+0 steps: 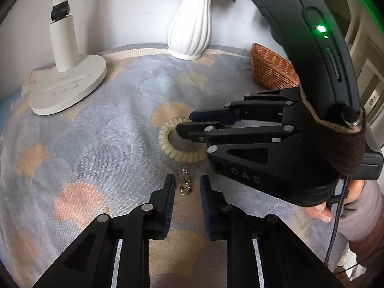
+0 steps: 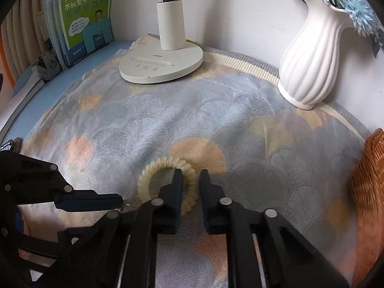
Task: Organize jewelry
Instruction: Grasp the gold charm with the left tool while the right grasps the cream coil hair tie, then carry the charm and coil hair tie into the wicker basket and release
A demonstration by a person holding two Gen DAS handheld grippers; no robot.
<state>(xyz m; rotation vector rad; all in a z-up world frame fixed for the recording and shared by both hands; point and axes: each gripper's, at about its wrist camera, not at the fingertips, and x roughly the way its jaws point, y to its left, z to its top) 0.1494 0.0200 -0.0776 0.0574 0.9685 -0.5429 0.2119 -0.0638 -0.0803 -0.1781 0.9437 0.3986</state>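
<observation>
A cream spiral coil bracelet [image 1: 165,144] lies on the patterned cloth [image 1: 100,144]. My right gripper [image 2: 190,174] straddles the bracelet [image 2: 148,175] on its right side, one finger inside the ring and one outside, and is shut on the coil. In the left wrist view the right gripper [image 1: 183,123] comes in from the right, held by a hand. A small gold earring [image 1: 186,184] lies just in front of the bracelet. My left gripper [image 1: 187,182] stands over the earring with a narrow gap, and its pads are clear of it on both sides. The right wrist view shows the left gripper [image 2: 96,200] at the lower left.
A woven basket [image 1: 268,72] sits at the right edge of the cloth. A white ribbed vase [image 1: 189,28] with blue flowers stands at the back by the wall. A white desk lamp [image 1: 67,88] stands at the back left. Books [image 2: 84,19] lean in the far left corner.
</observation>
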